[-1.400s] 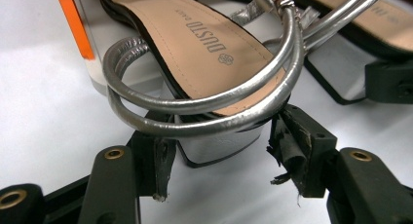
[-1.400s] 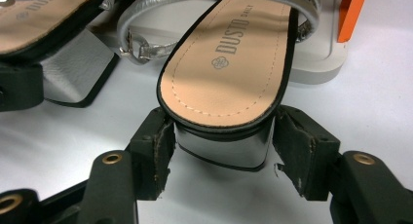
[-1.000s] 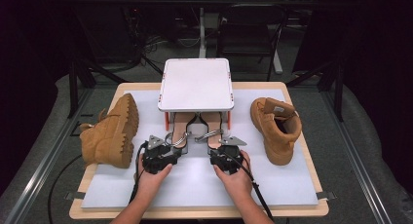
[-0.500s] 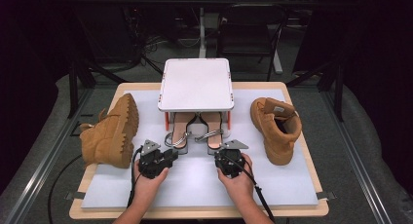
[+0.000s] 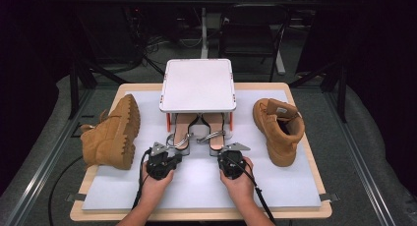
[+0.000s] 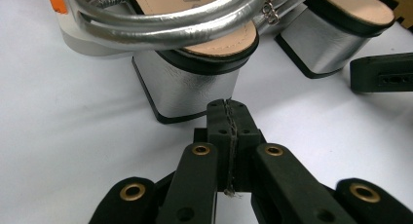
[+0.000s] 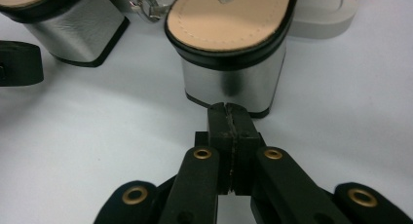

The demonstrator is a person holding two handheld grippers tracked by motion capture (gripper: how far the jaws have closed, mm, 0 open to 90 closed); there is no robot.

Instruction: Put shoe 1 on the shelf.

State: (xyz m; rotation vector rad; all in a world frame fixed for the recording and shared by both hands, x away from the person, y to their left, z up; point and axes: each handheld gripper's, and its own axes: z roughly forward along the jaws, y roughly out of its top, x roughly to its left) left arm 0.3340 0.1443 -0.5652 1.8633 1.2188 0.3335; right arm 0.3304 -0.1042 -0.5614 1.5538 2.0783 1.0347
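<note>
Two silver block-heel sandals stand under a white stand (image 5: 197, 83), heels toward me. My left gripper (image 5: 173, 156) points at the left sandal (image 5: 183, 132). In the left gripper view its jaws (image 6: 229, 112) are shut pad to pad, with nothing between them, just short of that sandal's silver heel (image 6: 190, 83). My right gripper (image 5: 229, 151) faces the right sandal (image 5: 215, 132). Its jaws (image 7: 230, 114) are shut on nothing, right before that heel (image 7: 234, 80). Both pairs of jaws have just been closing.
A tan boot (image 5: 110, 135) lies on its side at the left, sole toward the stand. A second tan boot (image 5: 278, 127) stands upright at the right. All rest on a white mat (image 5: 196, 186) covering a wooden table (image 5: 314, 211).
Both grippers' jaws have gone from open to shut, gripping nothing. The hands have hardly moved.
</note>
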